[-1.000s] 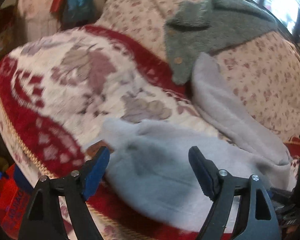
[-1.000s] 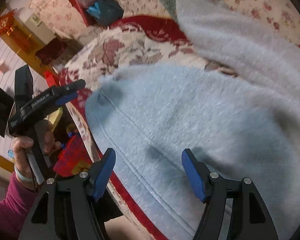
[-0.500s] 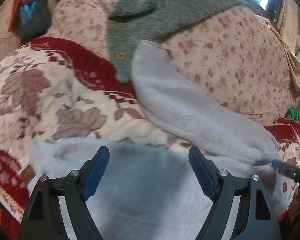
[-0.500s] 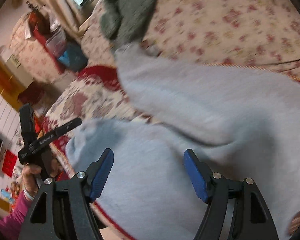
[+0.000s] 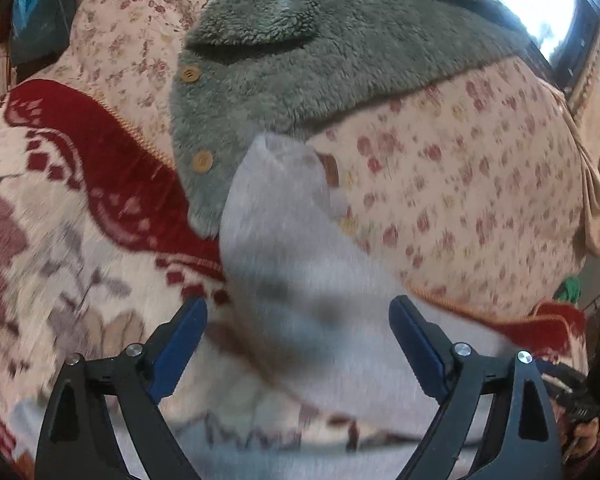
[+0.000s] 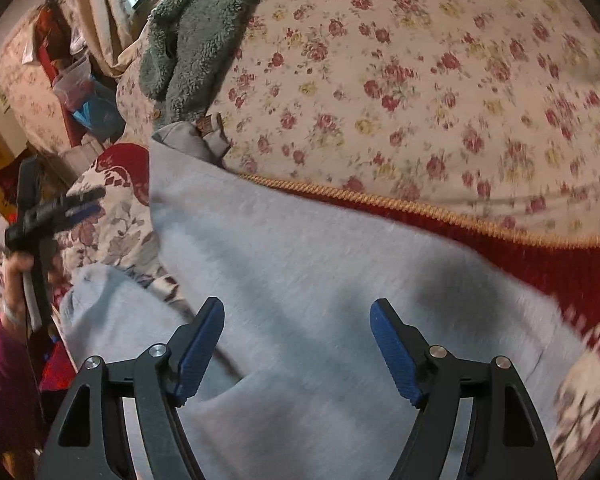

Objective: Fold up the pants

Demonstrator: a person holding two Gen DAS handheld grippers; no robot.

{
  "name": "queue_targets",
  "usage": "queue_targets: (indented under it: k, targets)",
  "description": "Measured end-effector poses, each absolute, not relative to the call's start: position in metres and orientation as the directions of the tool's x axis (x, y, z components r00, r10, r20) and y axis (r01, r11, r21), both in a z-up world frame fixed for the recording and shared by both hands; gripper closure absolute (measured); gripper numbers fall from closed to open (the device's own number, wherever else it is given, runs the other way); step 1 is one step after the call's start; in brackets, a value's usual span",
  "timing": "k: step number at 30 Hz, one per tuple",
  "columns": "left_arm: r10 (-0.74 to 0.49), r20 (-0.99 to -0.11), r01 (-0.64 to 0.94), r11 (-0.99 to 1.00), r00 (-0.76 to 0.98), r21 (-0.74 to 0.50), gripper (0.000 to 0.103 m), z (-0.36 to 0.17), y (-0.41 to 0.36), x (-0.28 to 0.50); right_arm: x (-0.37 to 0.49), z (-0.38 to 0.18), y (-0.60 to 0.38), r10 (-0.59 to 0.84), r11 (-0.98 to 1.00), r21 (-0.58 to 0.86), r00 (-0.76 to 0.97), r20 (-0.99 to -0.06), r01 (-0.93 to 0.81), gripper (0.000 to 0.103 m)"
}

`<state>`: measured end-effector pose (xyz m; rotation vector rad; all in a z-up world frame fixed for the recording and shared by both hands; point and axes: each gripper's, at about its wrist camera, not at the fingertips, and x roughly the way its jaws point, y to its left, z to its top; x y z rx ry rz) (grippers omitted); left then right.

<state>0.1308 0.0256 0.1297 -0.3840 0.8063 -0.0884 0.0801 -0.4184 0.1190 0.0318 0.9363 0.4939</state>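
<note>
Grey pants (image 6: 300, 280) spread on patterned blanket (image 5: 60, 240), both tools (image 5: 298, 332) (image 6: 296, 336) apart, empty.

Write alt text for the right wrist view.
Open right gripper hovers over light grey pants spread on a red-and-cream floral blanket. Behind lie a rose-print cushion and a grey-green fleece jacket; at left, a hand holds the left gripper.
</note>
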Motion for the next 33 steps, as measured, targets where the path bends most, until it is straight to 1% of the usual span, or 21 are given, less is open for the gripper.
queue_targets:
  k: [5, 10, 13, 19, 24, 25, 26, 27, 29, 30, 31, 32, 33]
  targets:
    - [-0.201, -0.697, -0.094, 0.928, 0.688, -0.361, 0.01, 0.126, 0.029, 0.178, 0.114, 0.111, -0.419, 0.43, 0.846, 0.187, 0.431, -0.793, -0.5, 0.016]
    - [-0.176, -0.717, -0.106, 0.938, 0.675, -0.33, 0.01, 0.121, 0.029, 0.208, 0.143, 0.092, -0.408, 0.399, 0.784, 0.097, 0.379, -0.835, -0.613, 0.015]
    - [-0.168, -0.717, -0.1, 0.943, 0.677, -0.316, 0.01, 0.121, 0.029, 0.22, 0.164, 0.079, -0.406, 0.376, 0.766, 0.069, 0.358, -0.854, -0.64, 0.015]
    - [-0.154, -0.745, -0.094, 0.956, 0.65, -0.279, 0.01, 0.116, 0.03, 0.247, 0.205, 0.05, -0.409, 0.335, 0.731, 0.083, 0.251, -0.908, -0.677, 0.015]
    - [-0.149, -0.77, -0.088, 0.962, 0.621, -0.257, 0.01, 0.108, 0.029, 0.263, 0.22, 0.032, -0.406, 0.32, 0.704, 0.104, 0.183, -0.93, -0.703, 0.016]
    - [-0.152, -0.774, -0.076, 0.965, 0.614, -0.25, 0.01, 0.106, 0.028, 0.267, 0.22, 0.029, -0.404, 0.325, 0.697, 0.113, 0.171, -0.93, -0.708, 0.02]
    - [-0.147, -0.786, -0.076, 0.968, 0.601, -0.239, 0.01, 0.104, 0.028, 0.27, 0.22, 0.026, -0.402, 0.32, 0.69, 0.113, 0.161, -0.934, -0.715, 0.035]
    - [-0.141, -0.798, -0.078, 0.97, 0.586, -0.229, 0.01, 0.1, 0.027, 0.275, 0.22, 0.023, -0.398, 0.295, 0.685, 0.092, 0.16, -0.942, -0.723, 0.044]
    - [-0.137, -0.808, -0.079, 0.972, 0.573, -0.221, 0.01, 0.096, 0.025, 0.279, 0.214, 0.015, -0.389, 0.218, 0.672, 0.01, 0.184, -0.959, -0.74, 0.071]
    - [-0.128, -0.814, -0.088, 0.973, 0.566, -0.215, 0.01, 0.093, 0.025, 0.281, 0.21, 0.013, -0.386, 0.2, 0.662, -0.009, 0.188, -0.962, -0.749, 0.075]
    - [-0.133, -0.814, -0.092, 0.971, 0.565, -0.222, 0.018, 0.091, 0.025, 0.282, 0.204, 0.013, -0.381, 0.179, 0.643, -0.047, 0.209, -0.961, -0.765, 0.078]
    - [-0.133, -0.812, -0.096, 0.969, 0.568, -0.226, 0.03, 0.09, 0.025, 0.283, 0.199, 0.014, -0.378, 0.163, 0.627, -0.079, 0.23, -0.96, -0.775, 0.081]
    - [-0.107, -0.818, -0.106, 0.974, 0.565, -0.201, 0.061, 0.089, 0.023, 0.283, 0.194, 0.016, -0.376, 0.149, 0.617, -0.107, 0.249, -0.957, -0.78, 0.082]
